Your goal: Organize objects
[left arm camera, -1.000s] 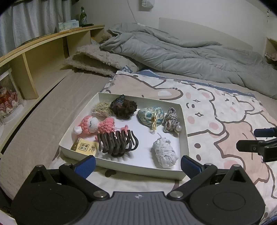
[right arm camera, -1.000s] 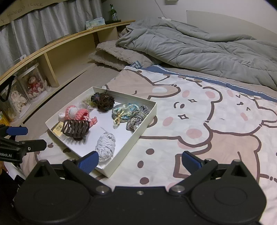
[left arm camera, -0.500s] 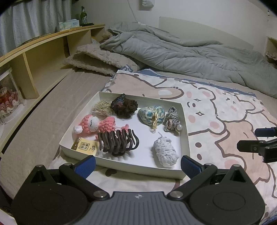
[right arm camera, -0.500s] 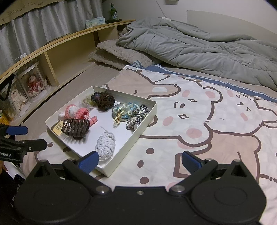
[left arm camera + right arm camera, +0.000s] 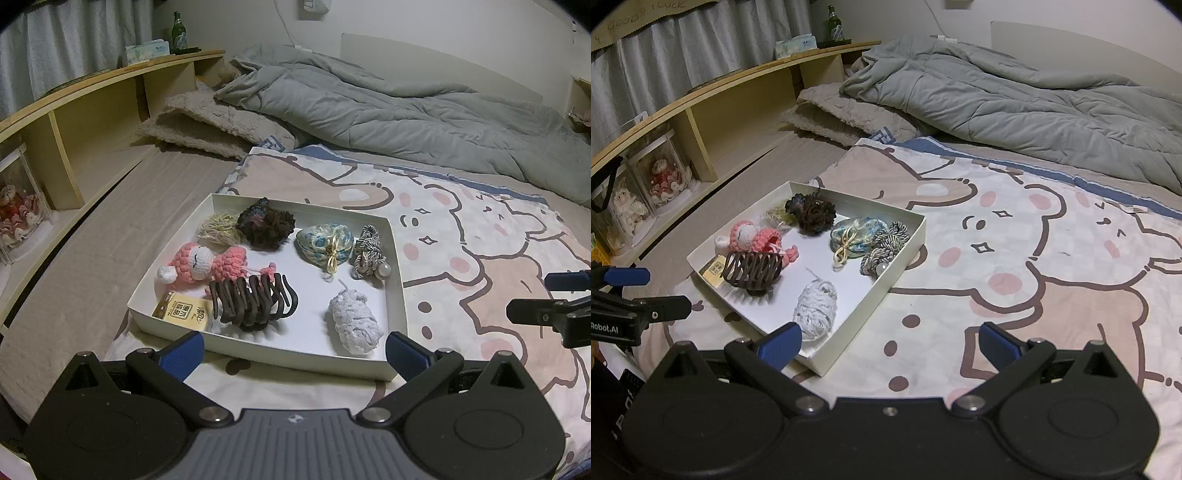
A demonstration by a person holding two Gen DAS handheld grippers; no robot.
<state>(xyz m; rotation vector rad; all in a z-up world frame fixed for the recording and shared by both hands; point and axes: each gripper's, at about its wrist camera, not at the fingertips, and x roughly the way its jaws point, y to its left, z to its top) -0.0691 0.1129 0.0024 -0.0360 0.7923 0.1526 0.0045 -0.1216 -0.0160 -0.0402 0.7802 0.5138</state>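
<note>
Tray [image 5: 397, 273] lies seemingly long side toward left tool [image 5: 293, 350]; both tools gape wide, empty.

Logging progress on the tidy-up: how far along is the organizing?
Done, apparently: hair claw, pink crochet doll, white yarn bundle and other items lie inside the white tray. In hand: nothing; left gripper and right gripper are open and empty. Left: unclear; no loose items visible on the blanket.
</note>
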